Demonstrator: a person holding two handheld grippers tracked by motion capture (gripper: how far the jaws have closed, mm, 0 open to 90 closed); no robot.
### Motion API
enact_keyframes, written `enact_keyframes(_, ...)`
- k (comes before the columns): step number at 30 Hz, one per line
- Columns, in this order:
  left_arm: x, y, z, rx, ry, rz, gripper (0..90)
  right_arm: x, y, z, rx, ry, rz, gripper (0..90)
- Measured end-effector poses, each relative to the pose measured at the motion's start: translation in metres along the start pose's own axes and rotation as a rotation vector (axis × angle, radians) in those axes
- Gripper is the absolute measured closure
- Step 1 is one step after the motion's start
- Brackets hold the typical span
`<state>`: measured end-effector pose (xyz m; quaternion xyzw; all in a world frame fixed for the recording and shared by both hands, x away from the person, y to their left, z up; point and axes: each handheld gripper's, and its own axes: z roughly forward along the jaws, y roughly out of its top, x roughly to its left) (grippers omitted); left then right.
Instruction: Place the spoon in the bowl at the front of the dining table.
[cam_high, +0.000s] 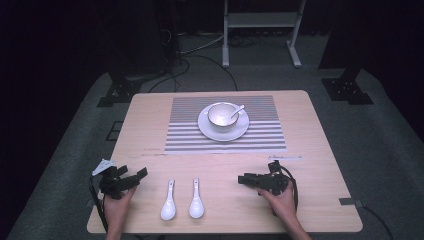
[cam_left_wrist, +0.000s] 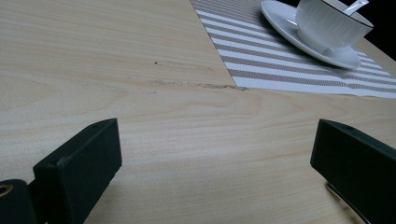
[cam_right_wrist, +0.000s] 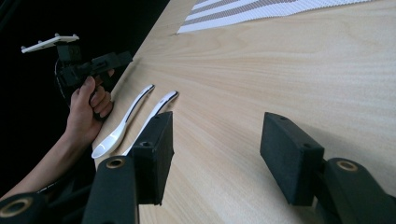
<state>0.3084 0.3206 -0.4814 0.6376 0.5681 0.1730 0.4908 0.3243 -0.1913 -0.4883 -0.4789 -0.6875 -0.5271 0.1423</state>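
Between the two grippers lie two white spoons (cam_high: 182, 201) on the table (cam_high: 320, 210) — right gripper (cam_high: 243, 179) released, pointing at them; left gripper (cam_high: 141, 176) also spread, nothing between its jaws.

Right gripper (cam_right_wrist: 215, 156), jaws apart over bare table (cam_right_wrist: 289, 70), faces two spoons (cam_right_wrist: 122, 123).

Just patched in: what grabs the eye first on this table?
The white bowl on its saucer, a spoon in it, sits mid-placemat at the far side. Near the front edge lie two white spoons side by side, between the open left tool and open right tool.
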Motion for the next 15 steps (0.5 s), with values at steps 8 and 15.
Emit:
enact_keyframes(8, 0.0, 0.0, 0.0, -0.001, -0.001, -0.002, 0.5, 0.0, -0.01, -0.004, -0.007, 0.007, 0.008, 42.6)
enact_keyframes(15, 0.001, 0.0, 0.0, -0.001, -0.002, -0.004, 0.5, 0.001, -0.017, -0.008, -0.026, 0.018, 0.015, 39.6)
